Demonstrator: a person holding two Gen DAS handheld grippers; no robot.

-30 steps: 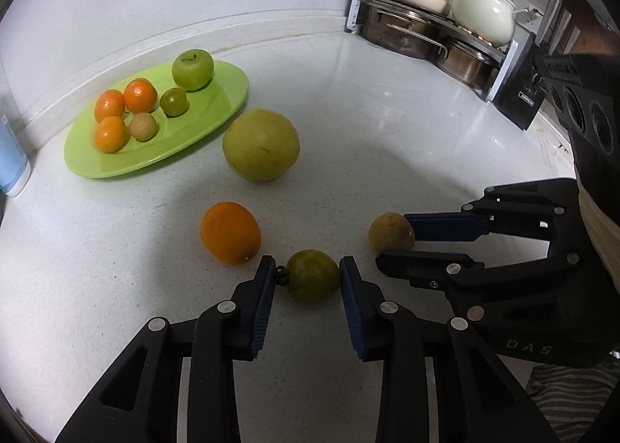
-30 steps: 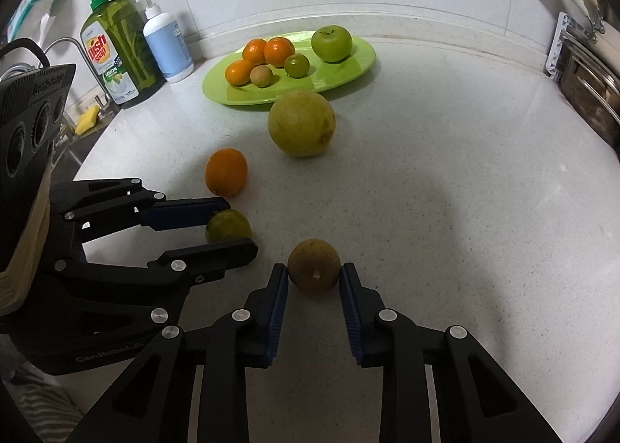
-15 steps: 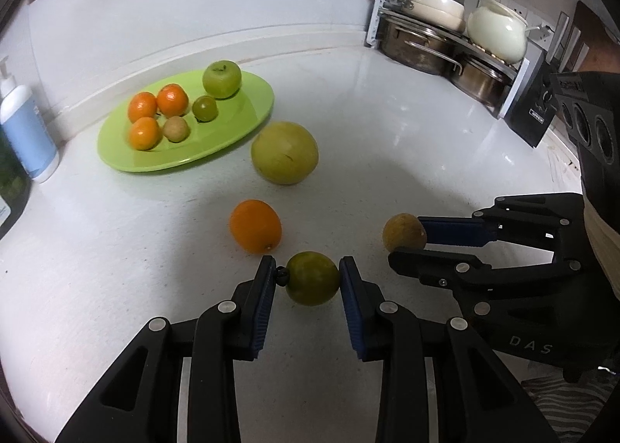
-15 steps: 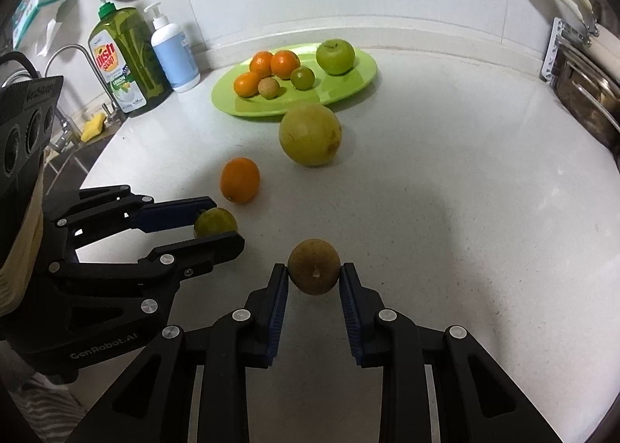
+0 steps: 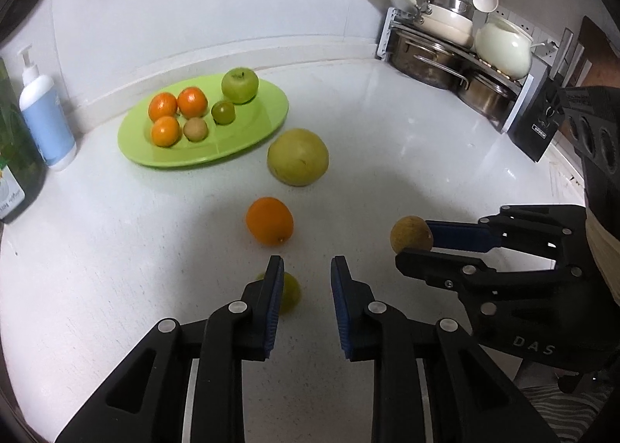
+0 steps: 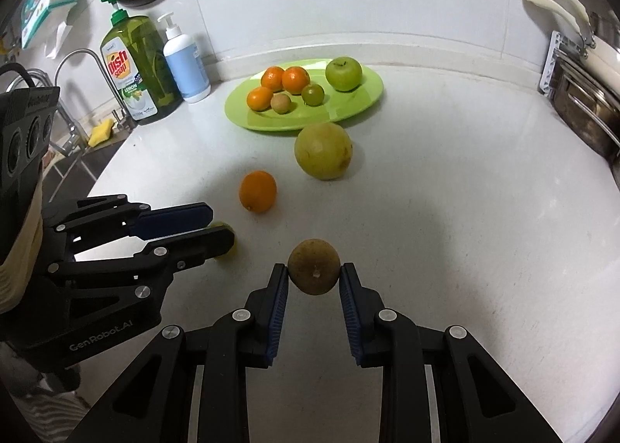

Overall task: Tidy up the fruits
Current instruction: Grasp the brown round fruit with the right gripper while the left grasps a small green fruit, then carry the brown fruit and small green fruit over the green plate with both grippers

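A small green fruit [image 5: 290, 290] lies on the white counter, half hidden under the left finger of my left gripper [image 5: 306, 272]. That gripper hangs just above it, its jaws closing with nothing between them. My right gripper [image 6: 314, 272] is shut on a round brown fruit [image 6: 314, 266] and holds it slightly off the counter; the left wrist view shows the same brown fruit [image 5: 410, 234] at the right. An orange [image 5: 269, 221] and a large yellow-green fruit [image 5: 297, 157] lie loose ahead. The green plate [image 5: 248, 148] holds an apple [image 5: 239, 85], three mandarins and two small fruits.
A dish soap bottle [image 6: 133, 67] and a white pump bottle [image 6: 184, 63] stand left of the plate, beside a faucet [image 6: 73, 67] and sink edge. A rack of pots [image 5: 445, 51] and a black box [image 5: 536, 125] line the back right.
The green fruit has left my left gripper's jaws and now lies on the counter below them. That gripper has lifted a little and its jaws have narrowed. The right gripper still holds the brown fruit.
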